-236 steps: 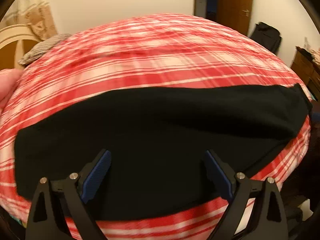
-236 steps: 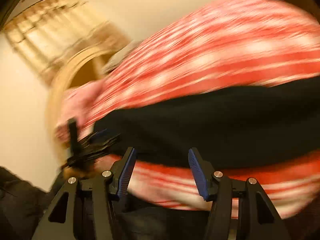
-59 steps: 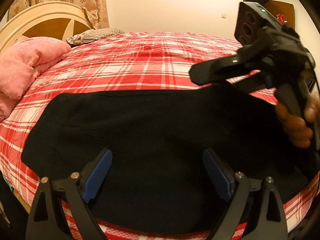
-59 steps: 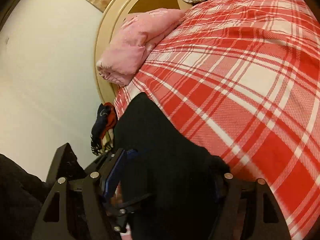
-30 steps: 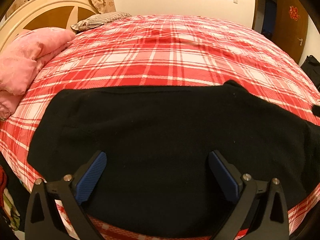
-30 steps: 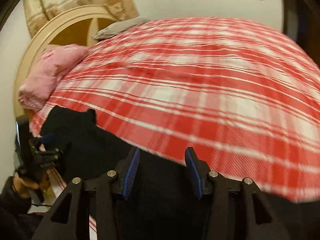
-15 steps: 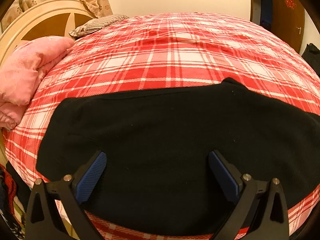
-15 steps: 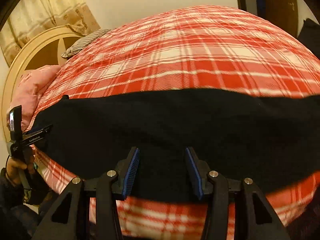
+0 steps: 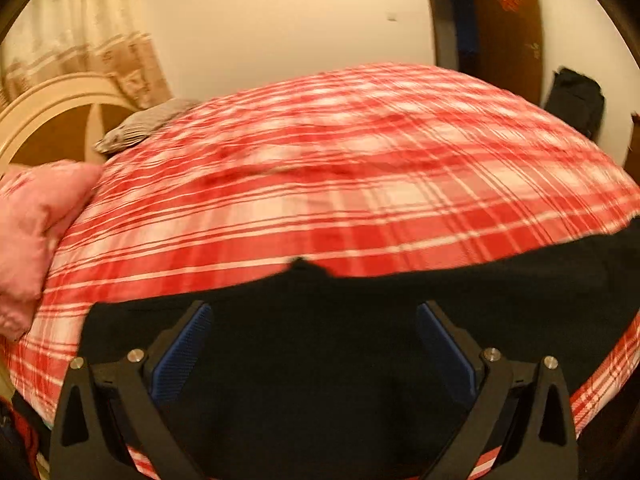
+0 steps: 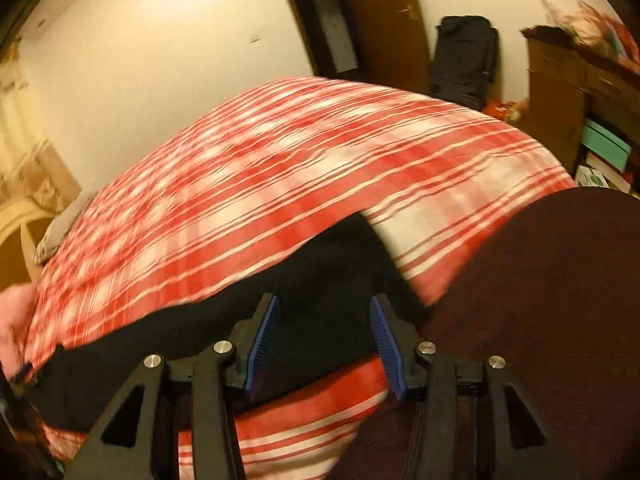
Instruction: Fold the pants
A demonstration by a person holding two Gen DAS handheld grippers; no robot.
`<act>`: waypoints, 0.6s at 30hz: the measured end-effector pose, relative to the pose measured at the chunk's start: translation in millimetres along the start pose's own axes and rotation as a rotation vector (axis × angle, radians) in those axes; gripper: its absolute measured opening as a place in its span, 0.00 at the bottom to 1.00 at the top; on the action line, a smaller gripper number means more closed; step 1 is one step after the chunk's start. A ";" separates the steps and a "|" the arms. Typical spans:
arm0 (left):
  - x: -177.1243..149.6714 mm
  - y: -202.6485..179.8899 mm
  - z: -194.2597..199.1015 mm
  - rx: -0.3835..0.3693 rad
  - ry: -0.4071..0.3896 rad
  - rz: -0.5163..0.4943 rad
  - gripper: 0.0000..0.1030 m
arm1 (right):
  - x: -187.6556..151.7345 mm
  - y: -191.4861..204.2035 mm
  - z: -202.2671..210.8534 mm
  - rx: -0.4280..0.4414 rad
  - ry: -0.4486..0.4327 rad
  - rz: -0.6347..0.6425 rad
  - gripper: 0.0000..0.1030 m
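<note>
Left wrist view: The pants (image 9: pixel 320 340) lay flat as a long black band across the near edge of the bed (image 9: pixel 340 184), on the red plaid cover. The left gripper (image 9: pixel 312 344) was above the band with its jaws spread wide and nothing between them. A small peak of cloth stood up on the far edge of the pants. A pink quilt (image 9: pixel 36 232) sat at the left, well apart from the pants. The picture was motion-blurred.

Right wrist view: The right gripper (image 10: pixel 322 334) hung over the right end of the pants (image 10: pixel 320 300), jaws parted and empty. The cloth end stopped just right of the jaws, beside a dark maroon surface (image 10: pixel 540 320) that could not be identified.

Handling: The fabric appeared soft, limp and light, probably a knit. It would sag and bunch if lifted at one point. Each gripper should probably pinch an end corner through every layer, so that the layers do not slide apart.
</note>
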State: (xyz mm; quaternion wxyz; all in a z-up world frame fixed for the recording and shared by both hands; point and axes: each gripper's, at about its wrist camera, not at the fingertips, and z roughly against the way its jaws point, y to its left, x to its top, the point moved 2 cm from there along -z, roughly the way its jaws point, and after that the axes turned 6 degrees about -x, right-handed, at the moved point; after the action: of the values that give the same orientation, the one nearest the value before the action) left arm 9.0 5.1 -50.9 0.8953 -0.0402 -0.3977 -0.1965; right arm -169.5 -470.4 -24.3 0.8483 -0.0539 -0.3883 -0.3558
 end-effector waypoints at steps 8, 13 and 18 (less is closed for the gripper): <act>-13.2 -43.4 -18.0 -0.009 0.070 -0.063 1.00 | 19.8 -40.7 -40.5 -0.041 0.077 0.079 0.48; -19.6 -40.2 -28.9 0.005 0.120 -0.009 1.00 | 20.4 -35.0 -69.8 -0.019 0.141 0.124 0.48; -21.8 -39.8 -30.9 0.001 0.131 0.027 1.00 | 11.1 -19.6 -94.0 0.010 0.224 0.210 0.48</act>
State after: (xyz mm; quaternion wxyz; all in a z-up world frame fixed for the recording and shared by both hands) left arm 2.0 -31.6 -91.1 0.9220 -0.0324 -0.3379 -0.1864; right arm -118.9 -525.7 -85.3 0.9192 -0.0500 -0.2854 -0.2669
